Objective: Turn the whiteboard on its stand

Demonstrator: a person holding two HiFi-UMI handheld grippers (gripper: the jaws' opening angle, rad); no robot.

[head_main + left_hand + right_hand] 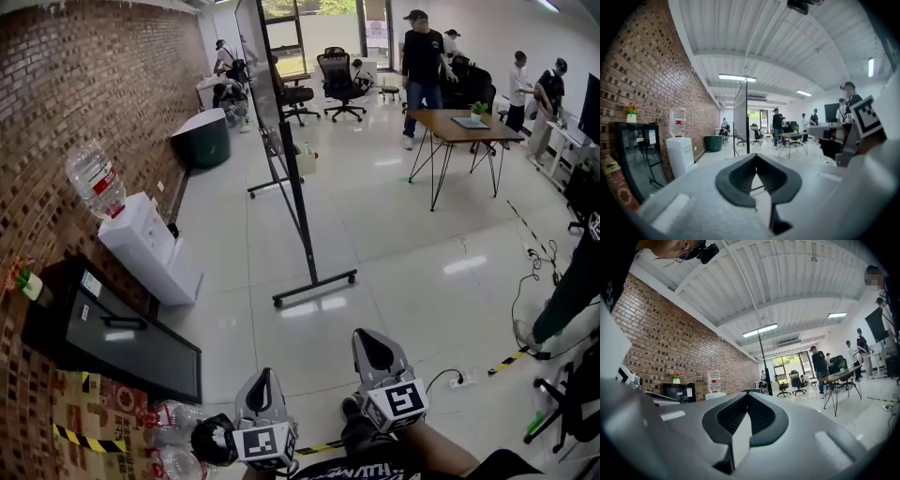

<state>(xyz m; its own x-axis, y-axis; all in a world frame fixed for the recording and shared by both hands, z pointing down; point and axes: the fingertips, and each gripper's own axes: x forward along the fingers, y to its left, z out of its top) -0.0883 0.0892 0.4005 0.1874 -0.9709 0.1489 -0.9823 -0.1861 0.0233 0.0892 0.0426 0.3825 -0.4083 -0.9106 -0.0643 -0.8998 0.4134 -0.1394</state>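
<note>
The whiteboard (278,112) stands edge-on to me on its black wheeled stand (314,288), a few steps ahead across the floor. Both grippers are held low and close to my body, well short of it. My left gripper (262,375) is shut with nothing between its jaws, and my right gripper (366,337) is shut and empty as well. The left gripper view shows its closed jaws (754,157) aimed toward the whiteboard (740,112). In the right gripper view the closed jaws (747,394) sit below the board's thin edge (765,366).
A water dispenser (141,239) and a black cabinet (112,328) line the brick wall on the left. Water bottles (169,427) lie by my feet. A wooden table (459,127), office chairs and several people fill the back right. A power strip (459,380) and cables lie at right.
</note>
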